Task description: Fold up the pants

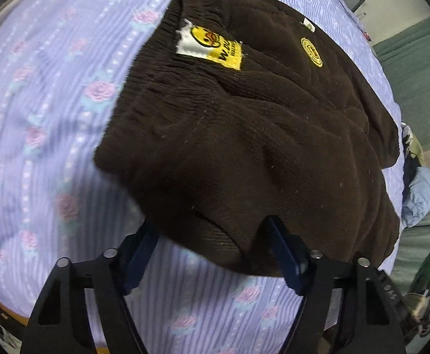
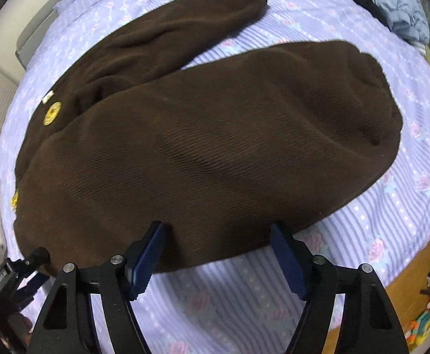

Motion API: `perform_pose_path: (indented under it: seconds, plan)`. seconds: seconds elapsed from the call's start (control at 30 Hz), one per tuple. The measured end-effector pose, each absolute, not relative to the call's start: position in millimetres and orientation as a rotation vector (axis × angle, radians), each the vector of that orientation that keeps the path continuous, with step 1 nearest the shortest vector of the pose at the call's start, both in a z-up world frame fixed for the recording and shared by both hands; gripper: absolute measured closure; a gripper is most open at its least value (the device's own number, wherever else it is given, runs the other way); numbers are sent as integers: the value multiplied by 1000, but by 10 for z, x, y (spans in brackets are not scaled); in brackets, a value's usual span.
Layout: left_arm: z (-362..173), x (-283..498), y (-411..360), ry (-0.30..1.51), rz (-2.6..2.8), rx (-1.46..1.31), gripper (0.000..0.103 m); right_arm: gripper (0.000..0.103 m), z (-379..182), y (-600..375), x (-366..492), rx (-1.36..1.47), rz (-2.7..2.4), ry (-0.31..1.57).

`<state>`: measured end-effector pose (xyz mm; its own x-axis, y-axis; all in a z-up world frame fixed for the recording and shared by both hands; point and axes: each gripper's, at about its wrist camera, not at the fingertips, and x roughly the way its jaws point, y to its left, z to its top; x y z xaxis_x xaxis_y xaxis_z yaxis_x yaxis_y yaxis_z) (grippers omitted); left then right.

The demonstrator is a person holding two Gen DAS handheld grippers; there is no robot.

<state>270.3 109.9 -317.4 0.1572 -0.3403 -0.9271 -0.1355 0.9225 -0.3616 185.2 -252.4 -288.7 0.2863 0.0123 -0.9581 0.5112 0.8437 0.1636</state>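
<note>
Pants [image 2: 203, 135], one pair, two legs; two hand-held grippers, left [image 1: 212, 247] and right [image 2: 218, 253], both agape.

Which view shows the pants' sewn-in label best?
The left wrist view: the white-and-yellow label on the pants faces the camera near the waistband. The right wrist view shows only a yellow sliver at the pants' left edge.

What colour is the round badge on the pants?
Yellow. The round badge on the dark brown pants shows best in the left wrist view.
</note>
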Motion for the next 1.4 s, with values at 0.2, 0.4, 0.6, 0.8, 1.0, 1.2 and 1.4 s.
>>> perform_pose_path:
  seconds: [0.2, 0.4, 0.6, 0.8, 1.0, 1.2, 1.4]
  plan:
    - [-3082, 2719, 1068, 1419, -162, -378, 76, 90, -2942, -2532, 1936, 423, -354, 1274]
    - [-2804, 2554, 989, 1378, -188, -230, 83, 99, -2709, -2467, 1667, 360, -333, 1285]
    - [-2702, 2450, 927, 1364, -199, -125, 83, 97, -2567, -2578, 1480, 437, -336, 1259]
    - [-2763, 2540, 804, 1358, -166, -68, 83, 42, -2680, -2689, 1520, 560, -370, 1205]
    - [-2882, 2623, 518, 1354, -157, 23, 82, 42, -3053, -2847, 1567, 706, -428, 1210]
    - [-2907, 2673, 466, 1362, -161, 38, 83, 83, -3051, -2872, 1776, 697, -431, 1223]
    - [-2687, 2578, 579, 1356, -189, 29, 83, 88, -2445, -2564, 1693, 461, -397, 1199]
